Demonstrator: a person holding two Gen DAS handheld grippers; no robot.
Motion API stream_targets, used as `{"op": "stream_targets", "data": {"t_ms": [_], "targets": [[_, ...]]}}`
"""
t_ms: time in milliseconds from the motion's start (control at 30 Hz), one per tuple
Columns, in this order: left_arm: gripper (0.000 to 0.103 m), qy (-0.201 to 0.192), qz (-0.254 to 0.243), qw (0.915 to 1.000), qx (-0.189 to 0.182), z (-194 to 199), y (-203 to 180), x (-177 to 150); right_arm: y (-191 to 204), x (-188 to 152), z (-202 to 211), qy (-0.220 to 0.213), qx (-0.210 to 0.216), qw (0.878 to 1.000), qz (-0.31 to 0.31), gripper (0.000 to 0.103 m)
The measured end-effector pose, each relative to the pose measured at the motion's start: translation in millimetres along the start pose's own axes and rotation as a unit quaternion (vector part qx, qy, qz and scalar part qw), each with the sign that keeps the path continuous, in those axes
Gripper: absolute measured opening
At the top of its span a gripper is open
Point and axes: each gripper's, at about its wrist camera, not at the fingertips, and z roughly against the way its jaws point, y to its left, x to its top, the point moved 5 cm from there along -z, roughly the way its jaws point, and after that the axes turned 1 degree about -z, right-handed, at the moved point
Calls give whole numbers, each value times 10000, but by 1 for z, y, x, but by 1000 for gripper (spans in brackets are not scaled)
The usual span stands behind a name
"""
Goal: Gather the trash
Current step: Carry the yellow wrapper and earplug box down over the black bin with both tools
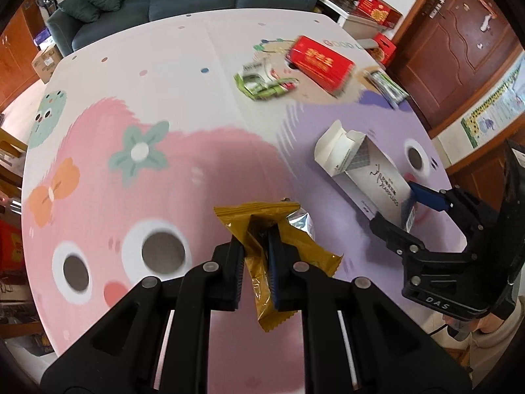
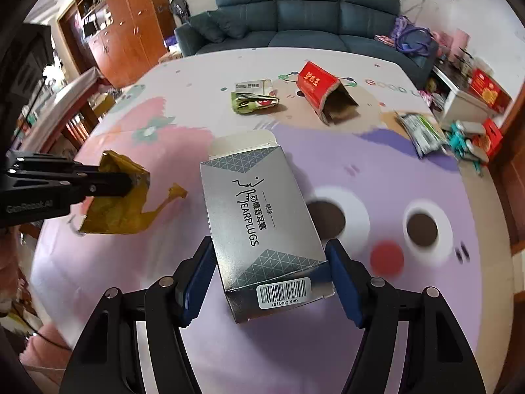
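- The left gripper (image 1: 256, 246) had its fingers pinched tight on a crumpled gold wrapper (image 1: 288, 262), held above the pink part of the cartoon-printed table (image 1: 131, 82).
- The right gripper (image 2: 270, 282) clasped the near, barcoded end of a silver earplugs box (image 2: 259, 216), one blue pad on each side; its open flap pointed away toward the sofa (image 2: 308, 16).
- Beyond the earplugs box lay a green snack packet (image 2: 252, 98) and an open red carton (image 2: 323, 93), apart from each other.
- To the right of the red carton, near the table edge, lay another green-and-white packet (image 2: 421, 131), blurred.
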Motion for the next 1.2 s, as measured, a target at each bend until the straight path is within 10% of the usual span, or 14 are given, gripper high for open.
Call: {"op": "stream_targets", "data": {"t_ms": [667,1200], "targets": [[10,73,-1136,9904,-783,92,-110,-170,42,-222,188,-101,279,9918,-1242,68],[10,1007,-2668,9549,-825,23,-207,-308,13,-377,122,1331,146,9630,-2337,68]]}}
